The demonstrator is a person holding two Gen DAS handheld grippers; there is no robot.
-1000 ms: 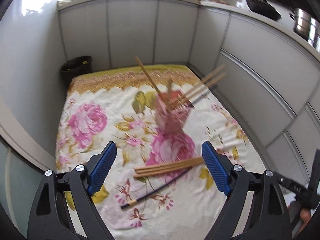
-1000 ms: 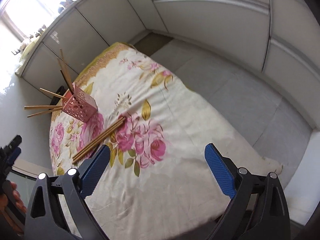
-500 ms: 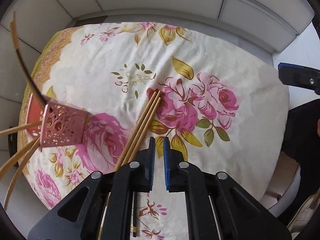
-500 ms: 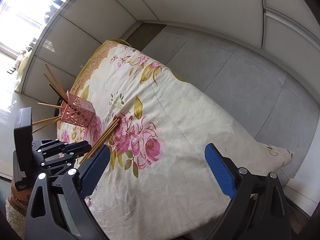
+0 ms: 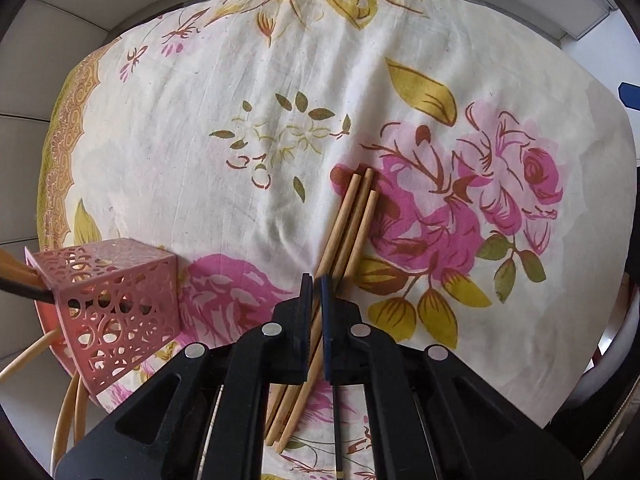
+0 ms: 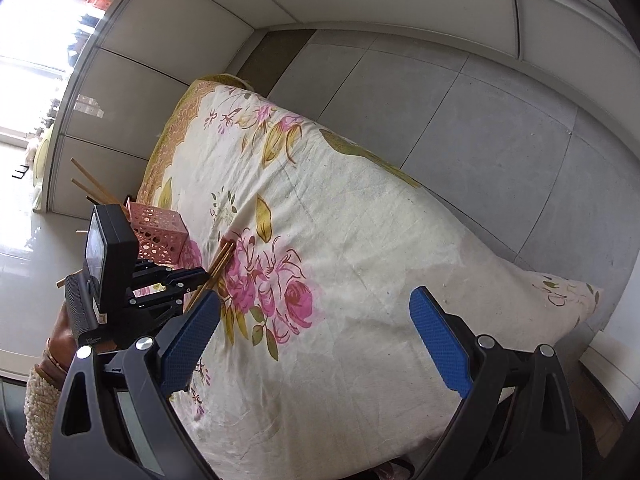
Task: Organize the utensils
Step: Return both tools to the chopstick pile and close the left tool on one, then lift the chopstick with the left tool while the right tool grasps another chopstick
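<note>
On a surface draped in a floral cloth (image 5: 280,80), beside the pink holder (image 5: 116,296), the left tool (image 5: 316,300) is closing on wooden chopsticks (image 5: 352,224), apparently to collect them, while the right tool (image 6: 316,336) is hovering wide open, empty.

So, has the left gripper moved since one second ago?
Yes. The left gripper, then open and back from the wooden chopsticks, is now down over them with its jaws nearly closed, the pink holder beside it.

The left wrist view looks steeply down, close over the floral cream cloth (image 5: 280,60). The right wrist view sits higher and farther back – both share the perforated pink metal holder (image 5: 116,296) (image 6: 158,234) and bundle of wooden chopsticks (image 5: 348,224) (image 6: 220,258).
</note>
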